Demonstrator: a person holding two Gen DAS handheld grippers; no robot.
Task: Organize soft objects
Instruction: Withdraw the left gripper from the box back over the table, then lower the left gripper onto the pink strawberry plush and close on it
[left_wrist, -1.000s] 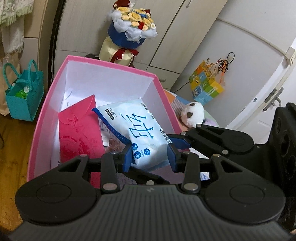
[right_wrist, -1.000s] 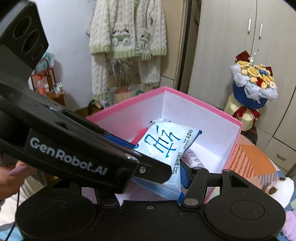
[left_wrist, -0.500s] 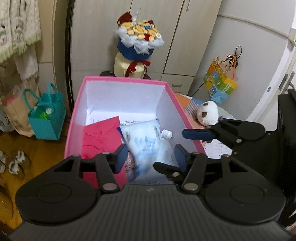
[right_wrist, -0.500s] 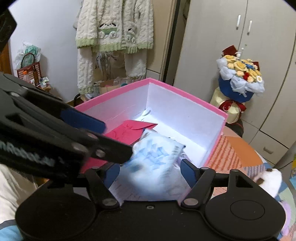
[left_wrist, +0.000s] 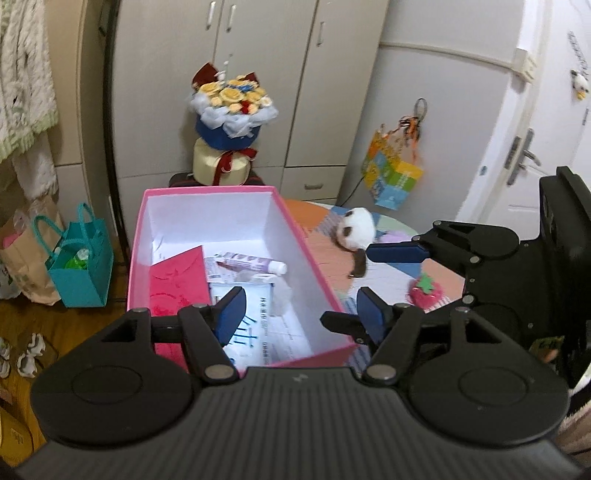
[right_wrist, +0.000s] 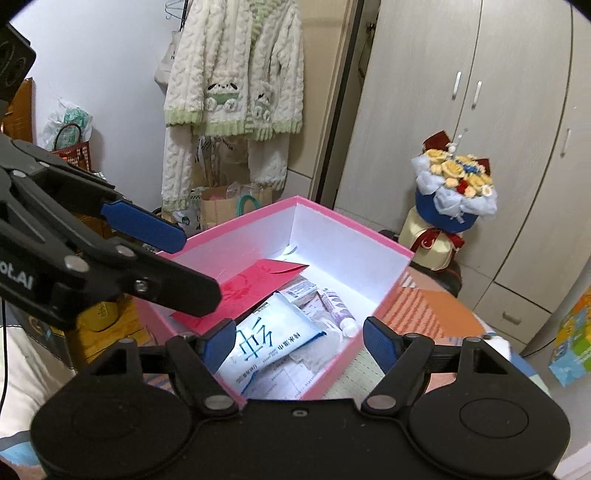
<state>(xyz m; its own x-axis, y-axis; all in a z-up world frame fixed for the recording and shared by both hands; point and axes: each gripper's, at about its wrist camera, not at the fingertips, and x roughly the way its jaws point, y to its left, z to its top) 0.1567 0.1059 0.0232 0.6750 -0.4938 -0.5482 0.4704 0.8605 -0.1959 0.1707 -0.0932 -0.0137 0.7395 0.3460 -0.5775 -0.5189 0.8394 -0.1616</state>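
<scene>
Tissue pack (right_wrist: 269, 338) flat on the floor of the pink box (right_wrist: 384, 302), beside a red envelope (right_wrist: 258, 286), below and beyond both sets of fingers, touched by neither. Left gripper (left_wrist: 297, 315) above the box's near end, jaws opening, empty. Right gripper (right_wrist: 299, 345) likewise over the near rim, jaws opening, nothing between. Panda plush (left_wrist: 356, 232) and strawberry plush (left_wrist: 424, 293) out on the table to the right.
</scene>
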